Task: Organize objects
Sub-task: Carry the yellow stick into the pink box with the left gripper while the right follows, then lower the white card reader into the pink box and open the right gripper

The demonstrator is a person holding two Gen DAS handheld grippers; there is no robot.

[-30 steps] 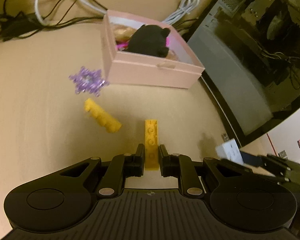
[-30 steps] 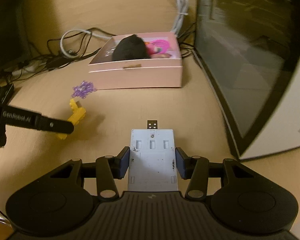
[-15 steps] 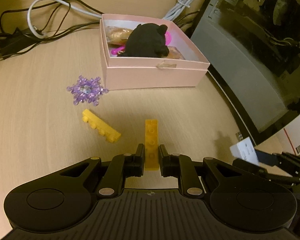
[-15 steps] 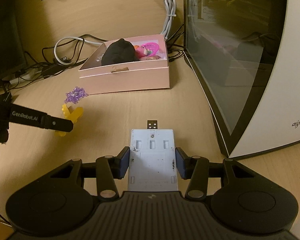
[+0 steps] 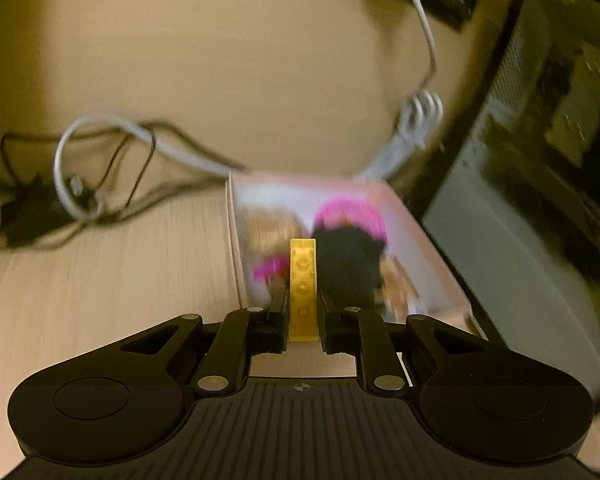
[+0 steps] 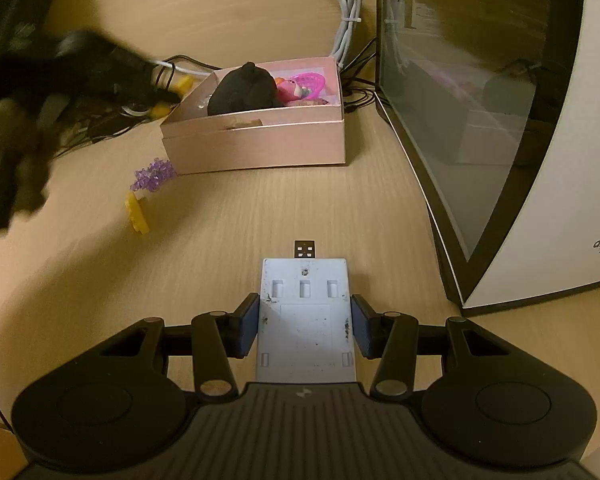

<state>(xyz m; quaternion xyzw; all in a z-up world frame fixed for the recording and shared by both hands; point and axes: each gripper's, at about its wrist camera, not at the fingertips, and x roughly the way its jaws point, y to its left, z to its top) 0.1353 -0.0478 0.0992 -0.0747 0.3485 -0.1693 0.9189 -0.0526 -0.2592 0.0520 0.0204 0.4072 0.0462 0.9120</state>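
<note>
At lower centre, the left gripper (image 5: 303, 316) pinches a yellow brick (image 5: 302, 288) over the pink box (image 5: 428, 248); the right gripper (image 6: 305, 326) clamps a white card (image 6: 305, 320) above the counter (image 6: 340, 208). Released early, the brick may bounce off the black toy (image 5: 348, 264) and out. A second brick (image 6: 137, 213) and purple snowflake (image 6: 153, 175) lie mid-left.

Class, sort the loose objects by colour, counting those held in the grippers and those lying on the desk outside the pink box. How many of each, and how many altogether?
Yellow bricks: 2, one held in the left gripper, one on the desk
Purple bead snowflake: 1
White USB device in the right gripper: 1
Total: 4
</note>
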